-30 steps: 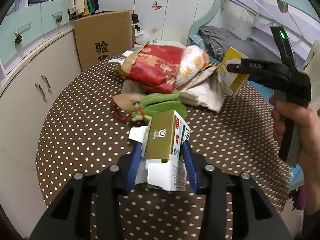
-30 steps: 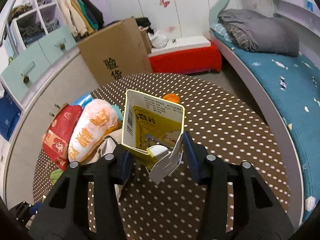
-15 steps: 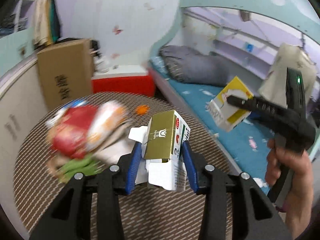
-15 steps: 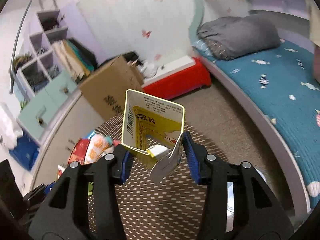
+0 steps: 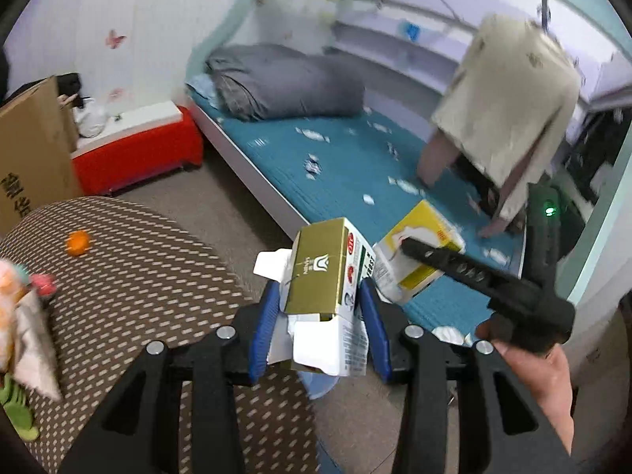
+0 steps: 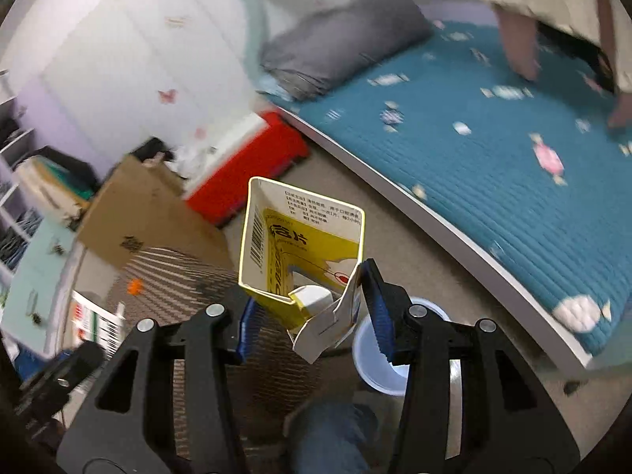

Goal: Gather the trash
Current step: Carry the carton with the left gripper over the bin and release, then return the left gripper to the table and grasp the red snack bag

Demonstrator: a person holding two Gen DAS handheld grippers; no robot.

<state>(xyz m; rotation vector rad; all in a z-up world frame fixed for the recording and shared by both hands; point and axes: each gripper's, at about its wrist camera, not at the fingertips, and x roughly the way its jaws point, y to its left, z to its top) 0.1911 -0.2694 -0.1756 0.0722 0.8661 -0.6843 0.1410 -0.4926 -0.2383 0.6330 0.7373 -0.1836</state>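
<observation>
The left tongs (image 5: pixel 322 318) pinch a torn gold-and-white cardboard carton (image 5: pixel 330 288); the right tongs (image 6: pixel 310 314) pinch an opened yellow-and-white cardboard box (image 6: pixel 300 252), both carried clear of the brown polka-dot desk (image 5: pixel 130 288). A pale blue round bin (image 6: pixel 375 359) stands on the floor below. Gripped by thin, crumpled flaps, either box could slip and miss it.

We can read little here. The yellow box (image 6: pixel 304 249) carries a barcode, blocks of small Chinese print too fine to read, and a large character that looks like 片. The gold and white carton (image 5: pixel 328 276) shows a small crest logo, red round marks and dark sideways letters we cannot make out. The cardboard box (image 5: pixel 27 158) bears large black Chinese characters, cut off at the edge.
</observation>
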